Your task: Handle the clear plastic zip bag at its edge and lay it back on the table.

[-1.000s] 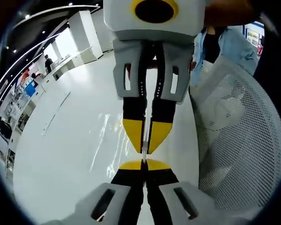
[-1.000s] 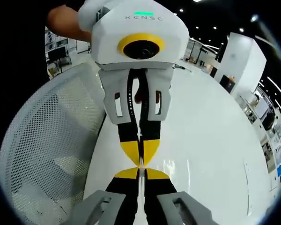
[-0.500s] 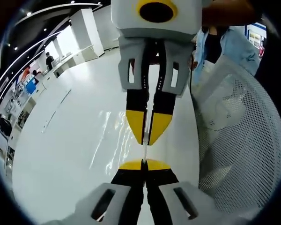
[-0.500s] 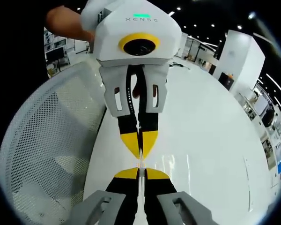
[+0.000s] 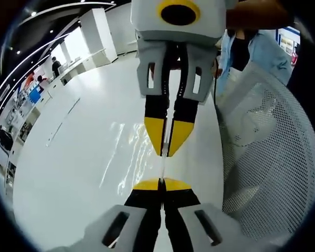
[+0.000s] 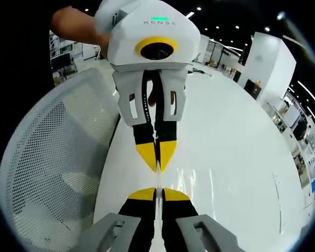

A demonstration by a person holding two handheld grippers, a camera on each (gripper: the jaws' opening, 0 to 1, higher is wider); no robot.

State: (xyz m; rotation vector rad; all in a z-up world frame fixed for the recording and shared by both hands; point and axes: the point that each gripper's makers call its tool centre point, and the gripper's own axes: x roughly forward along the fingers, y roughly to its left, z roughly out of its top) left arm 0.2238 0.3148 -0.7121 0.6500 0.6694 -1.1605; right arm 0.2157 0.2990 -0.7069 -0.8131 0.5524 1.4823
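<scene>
The clear zip bag (image 5: 162,168) stretches edge-on between the left gripper (image 5: 161,182), clenched on it at 6 o'clock, and the right gripper (image 5: 167,153), gripping at 12.

Bright, sharp centres, fisheye-bent edges

Ceiling spotlights (image 6: 219,27) at one o'clock glare off the glossy white table (image 5: 84,157); the zip bag (image 5: 127,152) is perhaps just streaky reflections.

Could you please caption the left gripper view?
Two shut grippers, left and right, stretch a clear bag's edge above the white table.
</scene>
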